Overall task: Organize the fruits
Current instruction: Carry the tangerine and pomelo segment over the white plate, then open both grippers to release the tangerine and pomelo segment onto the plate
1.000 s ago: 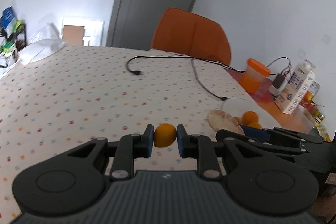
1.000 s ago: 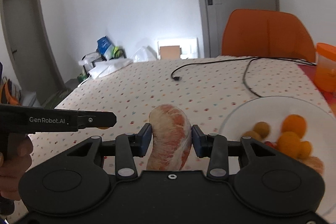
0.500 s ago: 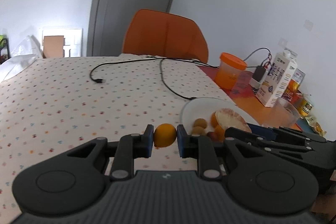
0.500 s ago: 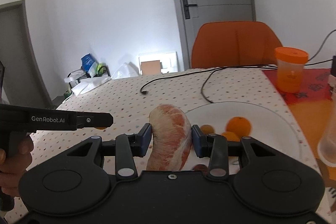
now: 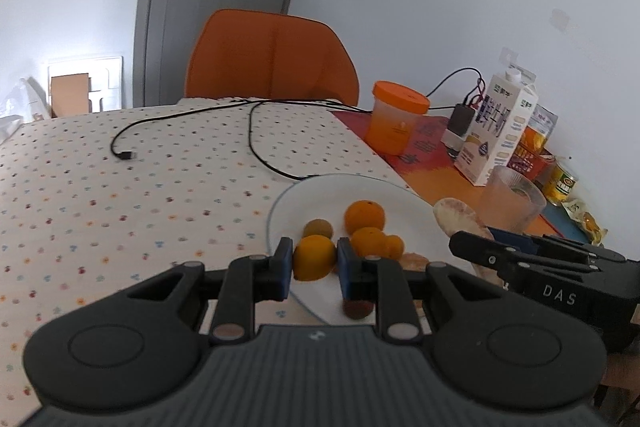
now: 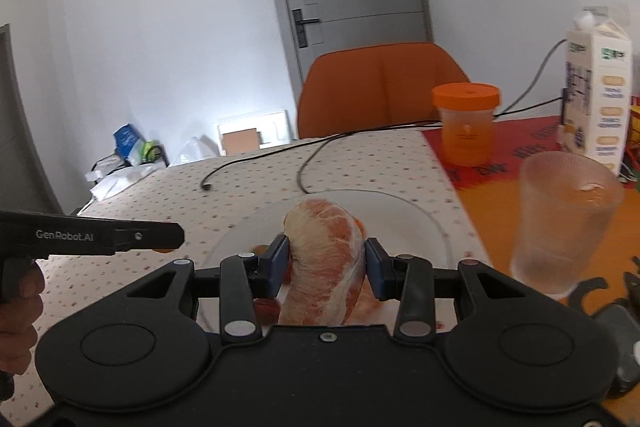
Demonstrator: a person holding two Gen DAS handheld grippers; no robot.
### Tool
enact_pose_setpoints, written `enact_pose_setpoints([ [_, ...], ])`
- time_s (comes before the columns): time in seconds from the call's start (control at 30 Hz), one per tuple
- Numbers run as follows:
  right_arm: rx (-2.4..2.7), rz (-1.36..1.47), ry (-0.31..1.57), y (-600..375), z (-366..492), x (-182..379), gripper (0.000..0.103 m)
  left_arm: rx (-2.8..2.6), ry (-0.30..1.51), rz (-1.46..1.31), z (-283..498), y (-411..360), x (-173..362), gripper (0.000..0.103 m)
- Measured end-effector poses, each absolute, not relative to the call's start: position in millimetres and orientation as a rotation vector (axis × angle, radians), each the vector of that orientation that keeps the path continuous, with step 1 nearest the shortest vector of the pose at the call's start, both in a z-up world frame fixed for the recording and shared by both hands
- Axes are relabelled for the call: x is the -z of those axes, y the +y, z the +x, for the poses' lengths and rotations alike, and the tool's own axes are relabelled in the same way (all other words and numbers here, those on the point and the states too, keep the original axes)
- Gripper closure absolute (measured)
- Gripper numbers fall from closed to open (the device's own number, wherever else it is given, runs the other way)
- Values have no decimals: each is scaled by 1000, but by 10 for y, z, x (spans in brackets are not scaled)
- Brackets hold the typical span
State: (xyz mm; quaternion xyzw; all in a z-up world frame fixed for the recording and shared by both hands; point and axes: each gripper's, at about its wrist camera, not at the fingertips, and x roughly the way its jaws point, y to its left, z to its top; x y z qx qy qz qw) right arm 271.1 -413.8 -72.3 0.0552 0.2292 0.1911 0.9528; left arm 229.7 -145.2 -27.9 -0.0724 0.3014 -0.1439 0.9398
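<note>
My left gripper [image 5: 311, 259] is shut on a small orange [image 5: 314, 257], held just above the near-left rim of the white plate [image 5: 320, 187]. On the plate lie a larger orange [image 5: 365, 215], two smaller ones [image 5: 374, 241], a brown kiwi-like fruit [image 5: 317, 227] and a dark red fruit [image 5: 357, 308]. My right gripper [image 6: 324, 263] is shut on a peeled pink grapefruit segment [image 6: 326, 259] over the plate [image 6: 408, 215]. That segment [image 5: 460, 219] and the right gripper's side show at the right of the left wrist view.
An orange-lidded jar [image 5: 398, 123], a milk carton [image 5: 496, 131] and a frosted glass [image 6: 560, 219] stand right of the plate on a red mat. A black cable [image 5: 256, 139] lies across the dotted tablecloth. An orange chair [image 5: 272, 59] stands behind the table. A hand [image 6: 18, 311] holds the left gripper.
Both grippers have swung right with their fruit, from over the dotted cloth to over the plate. The plate, jar, carton and glass have come closer in both views.
</note>
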Motion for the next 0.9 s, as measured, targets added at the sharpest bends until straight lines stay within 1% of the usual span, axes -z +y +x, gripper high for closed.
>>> enact_pose_setpoints([
  [0.47, -332, 99, 477, -4367, 2921, 845, 64, 289, 668, -143, 2501, -1627, 479, 81],
  [0.63, -330, 91, 476, -4374, 3054, 872, 64, 271, 669, -140, 2539, -1574, 510, 78],
  [0.9, -323, 62, 473, -4290, 3263, 896, 64, 224, 667, -154, 2503, -1334, 474, 78],
])
